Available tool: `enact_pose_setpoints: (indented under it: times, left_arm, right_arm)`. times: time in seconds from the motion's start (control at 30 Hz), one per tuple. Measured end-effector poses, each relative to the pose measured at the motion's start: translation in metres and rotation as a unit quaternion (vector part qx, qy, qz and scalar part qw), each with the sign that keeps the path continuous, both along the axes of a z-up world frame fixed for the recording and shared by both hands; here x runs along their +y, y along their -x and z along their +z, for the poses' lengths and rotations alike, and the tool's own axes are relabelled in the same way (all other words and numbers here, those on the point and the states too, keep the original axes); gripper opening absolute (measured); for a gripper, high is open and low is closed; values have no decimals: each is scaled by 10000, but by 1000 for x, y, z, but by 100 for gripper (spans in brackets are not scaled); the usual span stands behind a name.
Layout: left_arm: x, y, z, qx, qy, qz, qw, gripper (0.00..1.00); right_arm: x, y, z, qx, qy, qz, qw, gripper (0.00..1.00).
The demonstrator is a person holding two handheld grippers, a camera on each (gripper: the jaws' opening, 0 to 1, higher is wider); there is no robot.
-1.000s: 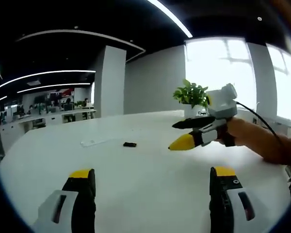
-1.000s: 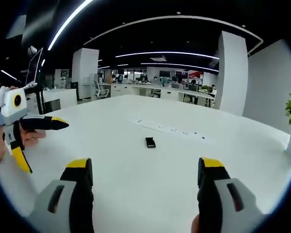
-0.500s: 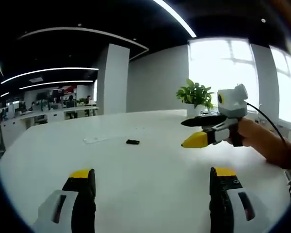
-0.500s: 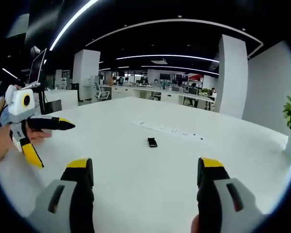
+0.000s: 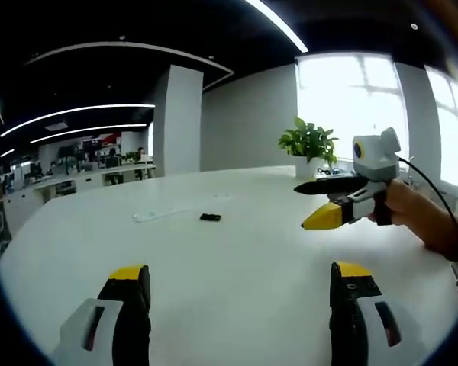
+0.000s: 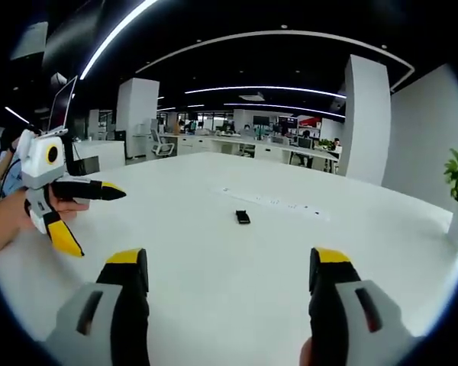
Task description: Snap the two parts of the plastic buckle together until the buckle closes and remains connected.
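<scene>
A small black buckle [image 5: 210, 217] lies on the white table [image 5: 237, 244], far ahead of both grippers; it is too small to tell whether its parts are joined. My left gripper [image 5: 240, 271] is open with nothing between its yellow-tipped jaws, well short of the buckle. In the left gripper view the right gripper [image 5: 301, 207] hovers open above the table at the right, held by a hand. In the right gripper view the buckle [image 6: 243, 217] sits mid-table, my right gripper [image 6: 225, 256] stands open and empty, and the left gripper [image 6: 99, 221] hangs open at the left.
A flat white power strip [image 6: 275, 203] lies just behind the buckle. A potted plant [image 5: 309, 142] stands near the table's far edge by the window. A white pillar [image 6: 364, 114] and office desks lie beyond the table.
Both views have shifted a little with the hands. In the left gripper view the right gripper has drifted rightward. The buckle lies where it was, and both grippers stay open.
</scene>
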State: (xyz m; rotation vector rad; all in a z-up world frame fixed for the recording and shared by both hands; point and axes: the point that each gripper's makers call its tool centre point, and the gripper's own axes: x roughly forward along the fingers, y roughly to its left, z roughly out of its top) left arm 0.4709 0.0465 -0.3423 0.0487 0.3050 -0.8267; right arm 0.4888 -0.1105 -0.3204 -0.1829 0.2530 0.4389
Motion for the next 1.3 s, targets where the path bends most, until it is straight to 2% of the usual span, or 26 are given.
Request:
enact_pose_setpoints:
  times: [0.2,0.23,0.27,0.4,0.7,0.97,1.17,1.3]
  left_arm:
    - [2,-5,3,-55,-27,65,10000,99]
    - [7,-11,7,-258,-116,241,9993,99]
    - [8,-11,8,-316,-159,283,9990,97]
    - [7,-10,11,-243,-35,288,9993,99]
    - [2,-3,0,-22,-110,170,9998,99]
    - [7,-4,0,-21,-36,304,9995,99]
    - [8,12,-4,11,-5,288,9996,99]
    - [8,21,-9,10,-106,263,9996,99]
  right_arm:
    - [-2,12,-6,38,36,57,10000,87]
    - [-2,12,-7,45,49,67,10000,87]
    - [-2,12,-8,76,64,91,9999,86]
    - [-1,13,-5,80,-87,110,9999,86]
    - [-6,26,-2,-38,31,55,10000,85]
    - [-14,41,-7,-16,16,19,10000,84]
    - [-13,45,-7,-26,-27,31,10000,85]
    - [-13,48,-5,-64,-62,31,10000,85]
